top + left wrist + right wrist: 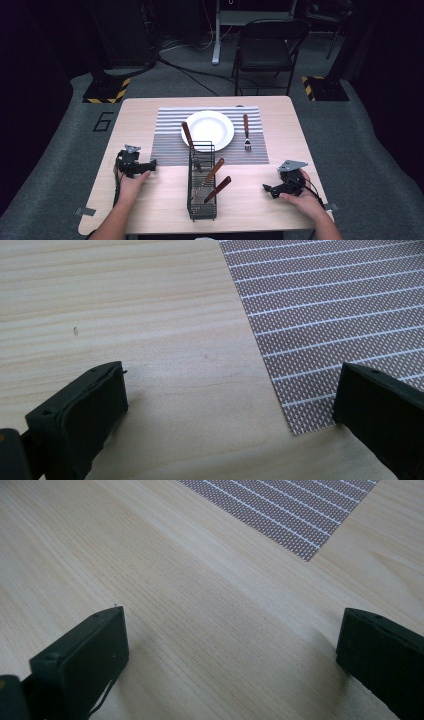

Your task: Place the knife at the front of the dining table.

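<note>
both claws rest low on the wooden table (150, 200), 1 on either side of the black wire rack (202, 197), and neither holds anything. the work in hand looks like setting a place: a white plate (207, 130) sits on the striped placemat (170, 147) beyond the rack, a fork (246, 133) already lies just right of the plate, and wooden-handled cutlery (216, 171) stands tilted in the rack. i judge this a pause between pickups, with the next piece not yet reached for.

the left gripper (150, 164) has its jaws spread wide with bare table between them; in the left gripper view (225, 410) the placemat's near corner lies just ahead and under its right jaw. the rack and its handles sit to this claw's right, near but apart. the right gripper (266, 189) is also spread and empty; in the right gripper view (230, 650) the placemat corner lies well ahead of it. the rack is to its left, the closest handle (220, 187) leaning toward it.

each hand grips its tool from behind, forearms coming in from the near edge, both claws pointing inward toward the rack and roughly level with the tabletop.

the next move likely calls for lifting 1 claw, turning it over a tilted handle, and pinching across the handle's narrow width so it slides up out of the wire without snagging.
</note>
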A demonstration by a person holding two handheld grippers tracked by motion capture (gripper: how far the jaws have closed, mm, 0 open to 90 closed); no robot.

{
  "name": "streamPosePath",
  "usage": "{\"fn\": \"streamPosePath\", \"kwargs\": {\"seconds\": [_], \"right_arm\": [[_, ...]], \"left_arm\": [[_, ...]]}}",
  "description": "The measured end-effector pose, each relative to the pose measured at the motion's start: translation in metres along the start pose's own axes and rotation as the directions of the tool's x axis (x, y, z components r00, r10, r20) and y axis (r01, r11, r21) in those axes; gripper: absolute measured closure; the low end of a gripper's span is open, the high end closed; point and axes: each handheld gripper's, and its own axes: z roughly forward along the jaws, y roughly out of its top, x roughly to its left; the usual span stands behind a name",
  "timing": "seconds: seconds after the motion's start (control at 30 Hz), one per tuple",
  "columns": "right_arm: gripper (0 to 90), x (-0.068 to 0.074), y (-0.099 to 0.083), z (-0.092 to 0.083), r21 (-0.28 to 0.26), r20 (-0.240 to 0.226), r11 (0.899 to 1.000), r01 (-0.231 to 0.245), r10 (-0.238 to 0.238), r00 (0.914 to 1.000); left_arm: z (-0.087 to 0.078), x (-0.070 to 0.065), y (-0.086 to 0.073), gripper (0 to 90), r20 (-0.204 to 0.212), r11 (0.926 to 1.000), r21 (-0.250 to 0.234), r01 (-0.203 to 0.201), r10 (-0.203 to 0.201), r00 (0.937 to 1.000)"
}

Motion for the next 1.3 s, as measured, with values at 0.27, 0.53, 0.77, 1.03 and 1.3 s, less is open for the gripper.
{"fn": "streamPosePath", "kwargs": {"seconds": [0.27, 0.53, 0.77, 1.03, 1.3], "right_arm": [[0.0, 0.001, 0.000, 0.000, 0.000, -0.002, 1.000, 0.000, 0.000, 1.0000], [0.0, 0.002, 0.000, 0.000, -0.001, 0.001, 1.000, -0.003, 0.003, 1.0000], [0.0, 0.002, 0.000, 0.000, -0.001, 0.001, 1.000, -0.004, 0.004, 1.0000], [0.0, 0.002, 0.000, 0.000, -0.001, 0.001, 1.000, -0.004, 0.004, 1.0000], [0.0, 0.002, 0.000, 0.000, -0.001, 0.001, 1.000, -0.004, 0.004, 1.0000]], "left_arm": [[0.000, 0.000, 0.000, 0.7, 0.000, 1.0000, -0.001, 0.001, -0.001, 1.0000], [0.000, 0.000, 0.000, 0.8, -0.002, 1.0000, 0.000, 0.002, -0.002, 1.0000], [0.000, -0.001, 0.000, 1.3, -0.008, 1.0000, 0.000, 0.004, -0.004, 1.0000], [-0.008, -0.007, 0.002, 13.6, -0.009, 0.9998, 0.020, 0.009, -0.009, 0.9999], [-0.028, -0.012, 0.006, 33.6, 0.022, 0.9988, -0.026, 0.041, -0.040, 0.9989]]}}
